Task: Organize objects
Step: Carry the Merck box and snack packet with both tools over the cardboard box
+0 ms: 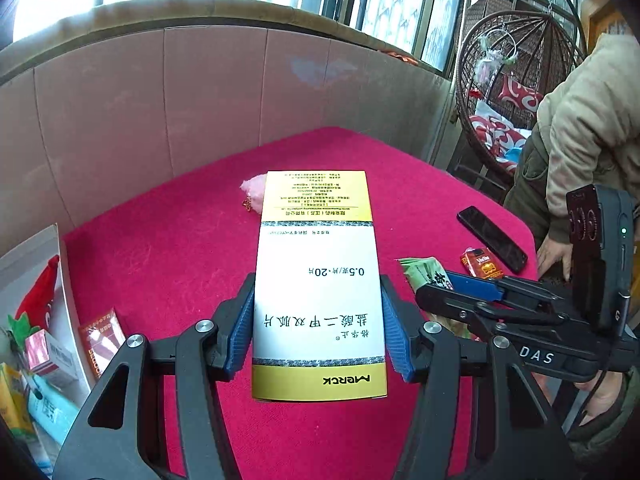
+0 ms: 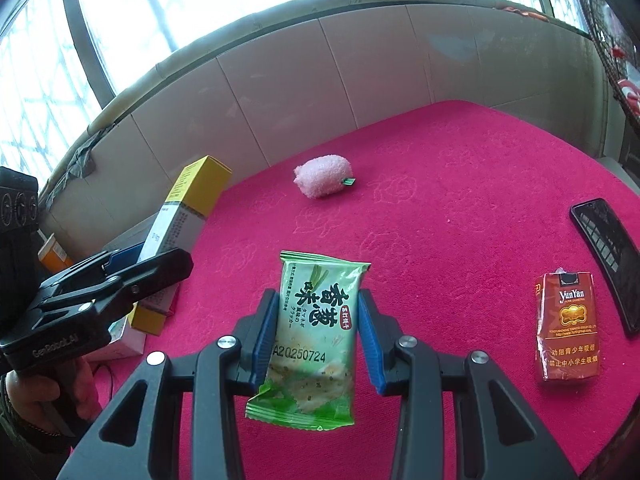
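Observation:
My left gripper [image 1: 319, 326] is shut on a white and yellow medicine box [image 1: 318, 280], lifted above the red tablecloth [image 1: 168, 248]; the same medicine box [image 2: 182, 216] shows at the left of the right wrist view, held in the left gripper [image 2: 132, 260]. My right gripper [image 2: 316, 338] is shut on a green cracker packet [image 2: 316, 332], held off the cloth. Its blue pads press both packet edges. In the left wrist view the right gripper [image 1: 452, 284] reaches in from the right with the green packet [image 1: 424, 274] in its jaws.
A pink plush toy [image 2: 322, 176], a red cigarette pack [image 2: 568, 332] and a black phone [image 2: 608, 256] lie on the cloth. A white box [image 1: 60, 280] at the left holds several small items. A person in a beige jacket [image 1: 588, 120] stands right; a hanging wicker chair [image 1: 516, 88] is behind.

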Demonstrator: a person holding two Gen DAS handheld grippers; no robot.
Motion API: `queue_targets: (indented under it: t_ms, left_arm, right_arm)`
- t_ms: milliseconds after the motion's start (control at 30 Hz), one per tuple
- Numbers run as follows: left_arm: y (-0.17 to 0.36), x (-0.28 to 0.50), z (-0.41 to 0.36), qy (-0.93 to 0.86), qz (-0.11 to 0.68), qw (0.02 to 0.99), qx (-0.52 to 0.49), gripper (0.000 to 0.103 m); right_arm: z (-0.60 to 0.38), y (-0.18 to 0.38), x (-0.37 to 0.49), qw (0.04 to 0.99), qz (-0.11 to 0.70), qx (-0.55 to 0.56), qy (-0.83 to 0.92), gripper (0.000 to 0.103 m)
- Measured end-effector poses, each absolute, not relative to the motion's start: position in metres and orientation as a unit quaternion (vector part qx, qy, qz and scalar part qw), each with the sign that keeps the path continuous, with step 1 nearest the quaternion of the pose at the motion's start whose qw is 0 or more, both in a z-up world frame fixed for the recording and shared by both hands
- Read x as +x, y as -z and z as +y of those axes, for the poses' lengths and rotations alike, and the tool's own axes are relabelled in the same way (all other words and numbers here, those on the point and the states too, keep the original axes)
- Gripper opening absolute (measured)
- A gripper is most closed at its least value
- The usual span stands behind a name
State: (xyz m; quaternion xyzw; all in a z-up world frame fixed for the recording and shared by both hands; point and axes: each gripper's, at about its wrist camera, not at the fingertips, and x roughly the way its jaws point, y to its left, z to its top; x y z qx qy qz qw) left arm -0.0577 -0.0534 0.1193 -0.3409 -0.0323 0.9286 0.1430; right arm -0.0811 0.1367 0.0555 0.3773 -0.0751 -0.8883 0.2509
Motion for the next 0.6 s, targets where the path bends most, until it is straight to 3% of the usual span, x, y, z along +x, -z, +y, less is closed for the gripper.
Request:
queue_targets:
  t_ms: [600]
  left_arm:
    - [-0.121, -0.020, -0.093, -0.939, -0.065, 0.095, -0.324, 0.057]
  right_arm:
    - [0.101, -0.071, -0.067, 0.285, -0.041, 0.366, 0.885, 0.039]
